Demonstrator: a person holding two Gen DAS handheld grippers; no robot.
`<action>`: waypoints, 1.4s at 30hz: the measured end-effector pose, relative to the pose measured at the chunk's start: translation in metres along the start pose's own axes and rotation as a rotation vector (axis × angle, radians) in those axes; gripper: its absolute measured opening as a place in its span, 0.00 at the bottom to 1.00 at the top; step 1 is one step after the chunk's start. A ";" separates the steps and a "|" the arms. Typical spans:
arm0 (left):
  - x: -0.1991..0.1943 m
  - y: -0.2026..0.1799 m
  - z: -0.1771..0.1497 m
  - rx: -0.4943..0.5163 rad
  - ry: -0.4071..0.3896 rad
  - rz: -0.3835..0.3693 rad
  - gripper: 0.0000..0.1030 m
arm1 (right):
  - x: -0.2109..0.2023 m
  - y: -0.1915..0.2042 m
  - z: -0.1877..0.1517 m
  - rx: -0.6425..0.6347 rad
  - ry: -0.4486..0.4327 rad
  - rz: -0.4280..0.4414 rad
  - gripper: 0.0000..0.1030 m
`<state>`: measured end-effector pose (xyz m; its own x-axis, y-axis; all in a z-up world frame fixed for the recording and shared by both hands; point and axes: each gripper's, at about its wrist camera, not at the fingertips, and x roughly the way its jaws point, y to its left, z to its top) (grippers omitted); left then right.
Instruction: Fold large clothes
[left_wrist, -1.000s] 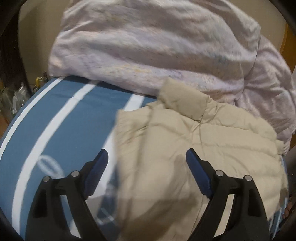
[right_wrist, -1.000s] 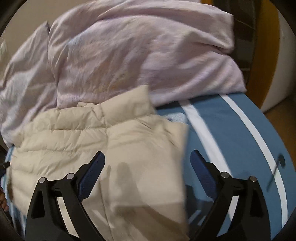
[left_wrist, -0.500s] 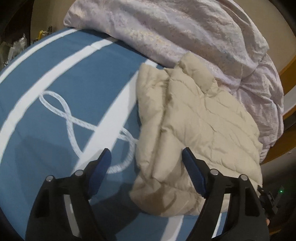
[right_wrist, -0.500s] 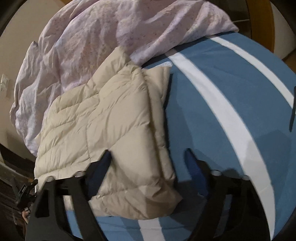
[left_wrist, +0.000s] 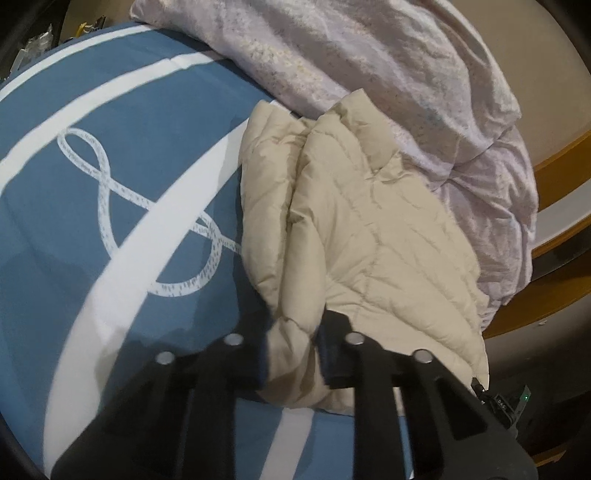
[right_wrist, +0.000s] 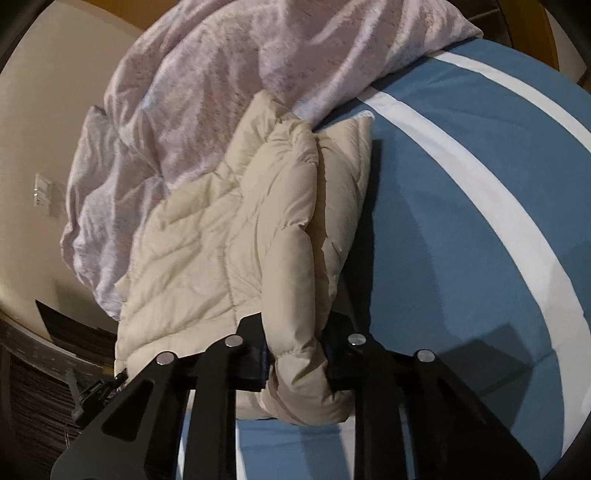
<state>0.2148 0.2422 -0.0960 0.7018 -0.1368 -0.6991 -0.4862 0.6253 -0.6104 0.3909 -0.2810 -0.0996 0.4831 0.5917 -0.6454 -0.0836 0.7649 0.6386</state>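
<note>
A bed covered in a blue sheet (left_wrist: 55, 229) with broad white bands and a looping white rope pattern carries everything. A folded beige puffer jacket (left_wrist: 369, 236) lies on it toward the near edge. At the far side a rumpled pale lilac duvet (left_wrist: 388, 74) is heaped, touching the jacket's far end.

Dim, warm indoor light; soft shadows pool just ahead of each claw, fisheye bending curves the edges, dark corners vignette, and slight blur softens everything.
</note>
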 end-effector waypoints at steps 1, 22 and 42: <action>-0.007 0.001 0.001 0.001 -0.011 -0.006 0.15 | -0.004 0.004 -0.002 -0.006 -0.003 0.009 0.19; -0.120 0.069 -0.053 0.027 -0.076 -0.025 0.13 | -0.043 0.035 -0.096 -0.090 0.049 0.076 0.18; -0.131 0.089 -0.073 0.001 -0.071 0.017 0.44 | -0.089 0.068 -0.121 -0.271 -0.137 -0.177 0.46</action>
<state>0.0416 0.2598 -0.0859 0.7288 -0.0713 -0.6810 -0.4979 0.6275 -0.5986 0.2368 -0.2503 -0.0495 0.6218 0.4184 -0.6620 -0.2080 0.9032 0.3754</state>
